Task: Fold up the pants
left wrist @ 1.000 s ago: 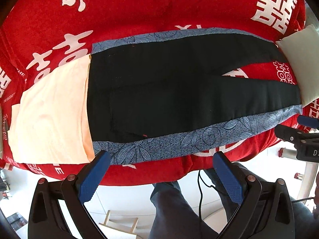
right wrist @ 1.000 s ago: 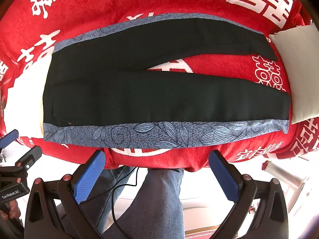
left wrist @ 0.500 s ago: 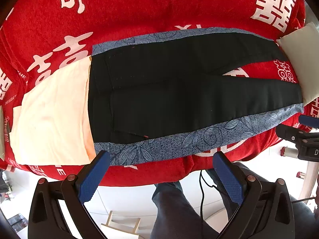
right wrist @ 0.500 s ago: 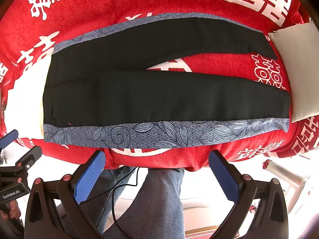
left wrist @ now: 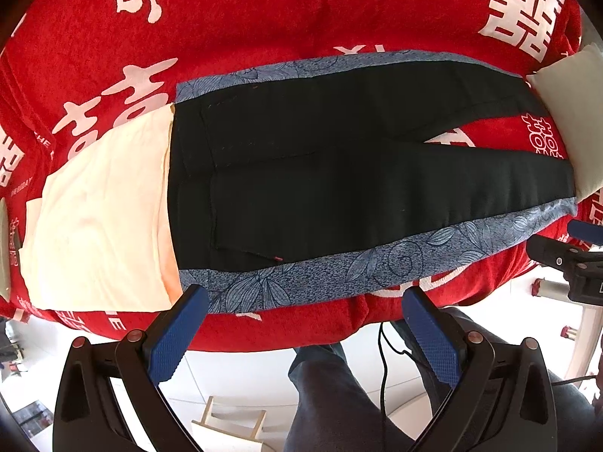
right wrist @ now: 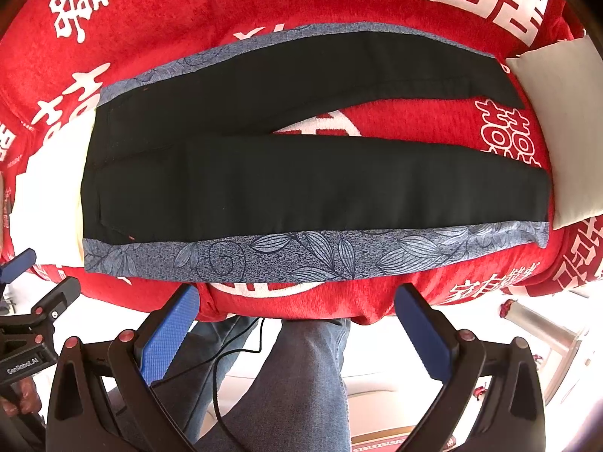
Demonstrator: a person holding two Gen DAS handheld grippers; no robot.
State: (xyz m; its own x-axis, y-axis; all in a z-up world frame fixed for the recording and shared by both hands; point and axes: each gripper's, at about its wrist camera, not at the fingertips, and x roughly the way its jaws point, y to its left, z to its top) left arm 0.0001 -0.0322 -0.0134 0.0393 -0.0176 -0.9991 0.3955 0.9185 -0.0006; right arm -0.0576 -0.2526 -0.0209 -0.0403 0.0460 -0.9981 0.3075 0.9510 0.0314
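Black pants (left wrist: 339, 180) with blue floral side stripes lie flat on a red cloth with white characters (left wrist: 264, 19). The waist is at the left and the two legs spread apart to the right (right wrist: 320, 184). My left gripper (left wrist: 305, 301) is open and empty, hovering just off the table's near edge below the waist end. My right gripper (right wrist: 296, 297) is open and empty, near the front edge below the near leg. Each gripper shows at the other view's edge.
A folded cream garment (left wrist: 101, 222) lies left of the waist. A white folded cloth (right wrist: 561, 132) lies at the right, past the leg ends. The person's jeans-clad legs (right wrist: 301, 376) and a cable are below the table edge.
Both grippers have drifted very slightly closer to the table's edge. The pants have not moved.
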